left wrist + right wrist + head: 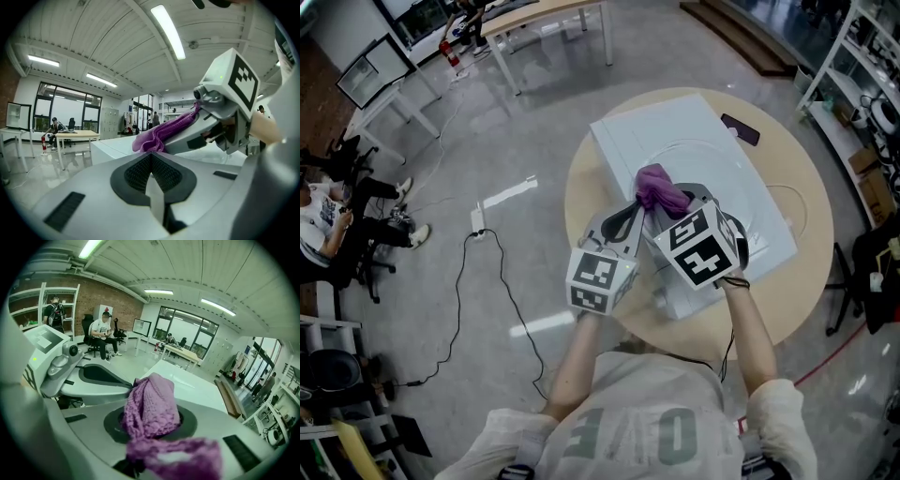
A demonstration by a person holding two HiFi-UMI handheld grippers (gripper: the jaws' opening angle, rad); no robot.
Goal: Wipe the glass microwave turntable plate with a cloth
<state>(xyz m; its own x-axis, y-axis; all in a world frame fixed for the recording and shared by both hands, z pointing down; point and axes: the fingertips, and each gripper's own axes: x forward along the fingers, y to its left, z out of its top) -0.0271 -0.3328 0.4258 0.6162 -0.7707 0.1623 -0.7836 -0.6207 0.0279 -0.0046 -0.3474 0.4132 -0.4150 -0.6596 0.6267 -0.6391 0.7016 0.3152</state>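
A white microwave (628, 141) lies on a round wooden table (806, 272). The glass turntable plate (722, 173) shows only as a faint circle on the microwave's top. My right gripper (664, 204) is shut on a purple cloth (659, 187), which bunches out over its jaws (152, 411) above the plate. My left gripper (628, 217) sits right beside it at the plate's left edge. Its jaws are pressed together (152, 171), and I see nothing clearly between them. From the left gripper view the cloth (161, 133) hangs from the right gripper just ahead.
A dark phone (740, 129) lies on the microwave's far right corner. A seated person (323, 230) and desks are off to the left, and a cable (492, 281) runs across the floor. Shelving (862, 84) stands at the right.
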